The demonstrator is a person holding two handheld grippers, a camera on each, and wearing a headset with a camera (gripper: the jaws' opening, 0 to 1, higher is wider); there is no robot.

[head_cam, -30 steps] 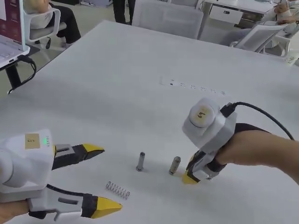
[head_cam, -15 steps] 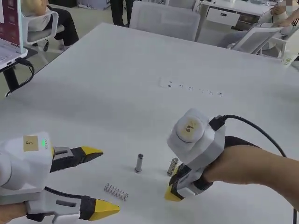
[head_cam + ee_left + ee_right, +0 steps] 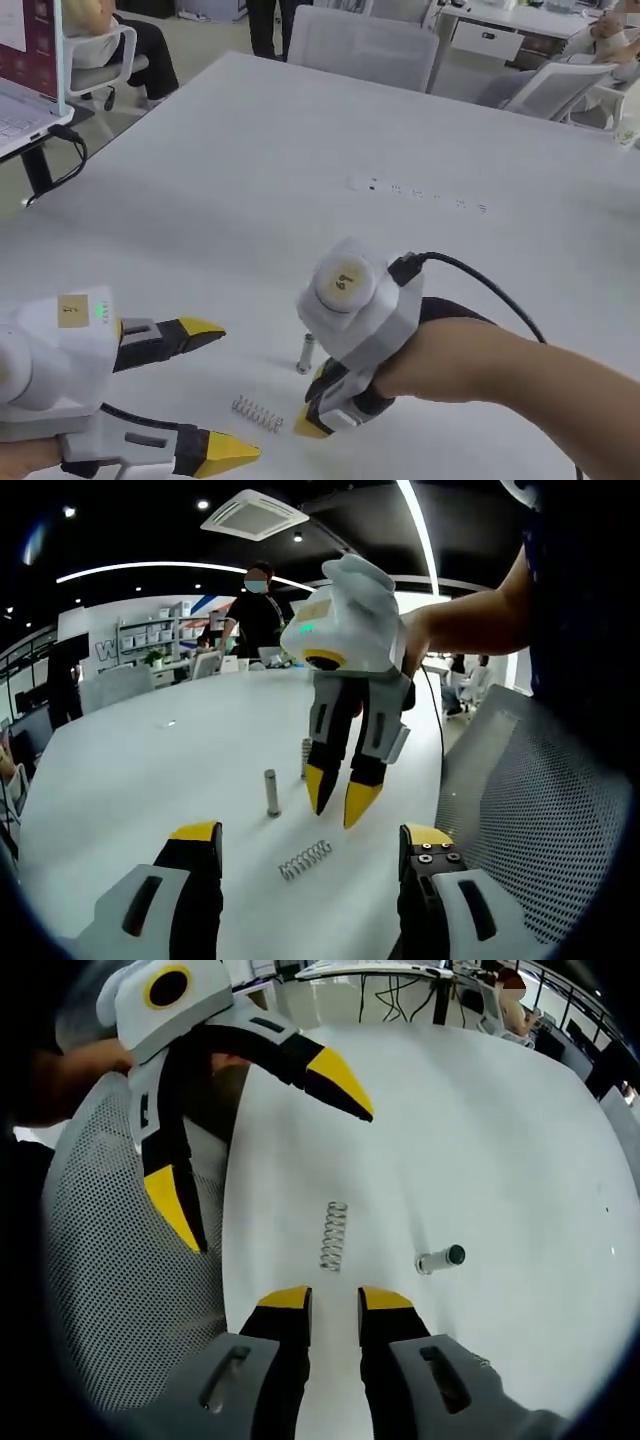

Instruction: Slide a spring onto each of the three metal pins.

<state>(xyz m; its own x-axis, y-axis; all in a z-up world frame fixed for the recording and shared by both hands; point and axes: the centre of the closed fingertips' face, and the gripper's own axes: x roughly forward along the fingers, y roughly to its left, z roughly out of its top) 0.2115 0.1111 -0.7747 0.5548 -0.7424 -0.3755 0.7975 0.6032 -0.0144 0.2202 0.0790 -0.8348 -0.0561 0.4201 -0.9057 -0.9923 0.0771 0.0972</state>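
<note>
Since a second ago the right tool (image 3: pixel 312 425) has swung leftward, away from the spring-covered pin it was beside and down toward the loose spring (image 3: pixel 258 413), which lies flat on the desk (image 3: pixel 300 150) where it lay before. Its yellow tips now sit just beside the spring's near end, not touching it. In the right gripper view the spring (image 3: pixel 333 1235) lies straight ahead of the jaws, which are parted only a little and hold nothing. My reading is that one pin is done and this is the reach for the next spring.

The bare pin (image 3: pixel 305 352) stands upright just behind the right tool, apart from the spring, and is the likely target.

The left tool (image 3: pixel 238 390) hangs spread wide and empty at the near edge, aimed toward the spring.

Hidden matters: the tool's body and the person's hand cover the spot where the finished pin stood. In the left gripper view a short upright post (image 3: pixel 306 758) peeks out behind the right tool, too obscured to tell whether it wears a coil. Where the third pin stands I cannot tell.
</note>
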